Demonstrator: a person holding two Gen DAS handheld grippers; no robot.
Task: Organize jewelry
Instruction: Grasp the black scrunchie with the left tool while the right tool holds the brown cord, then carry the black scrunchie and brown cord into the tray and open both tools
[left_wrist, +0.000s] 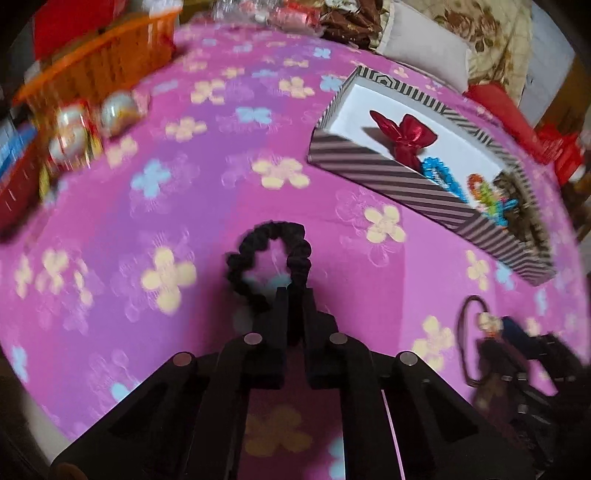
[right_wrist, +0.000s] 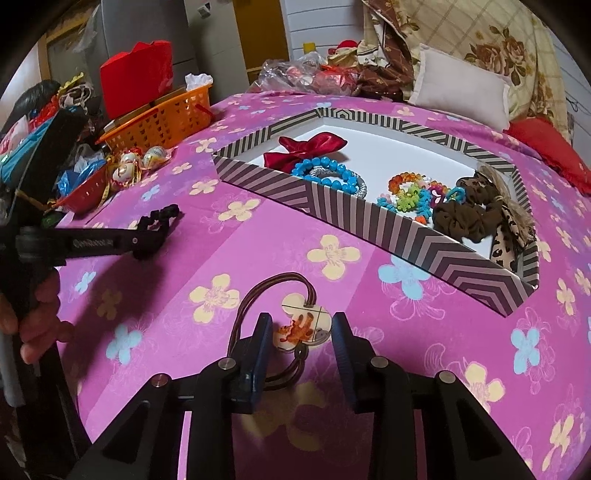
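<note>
My left gripper (left_wrist: 294, 293) is shut on a black scrunchie (left_wrist: 269, 254) and holds it above the pink flowered cloth; it also shows in the right wrist view (right_wrist: 162, 216). My right gripper (right_wrist: 301, 325) is open, its fingers on either side of a brown hair tie with a cartoon charm (right_wrist: 301, 325) lying on the cloth. The striped box (right_wrist: 369, 221) lies ahead to the right. It holds a red bow (right_wrist: 310, 147), blue bead bracelets (right_wrist: 325, 171), coloured hair ties (right_wrist: 413, 194) and brown scrunchies (right_wrist: 469, 218). The box shows in the left wrist view (left_wrist: 406, 181).
An orange basket (right_wrist: 162, 122) and a red basket (right_wrist: 86, 192) with round ornaments (right_wrist: 127, 166) stand at the far left. Pillows (right_wrist: 458, 88) and folded bedding lie at the back. The charm hair tie also shows at the right of the left wrist view (left_wrist: 484, 325).
</note>
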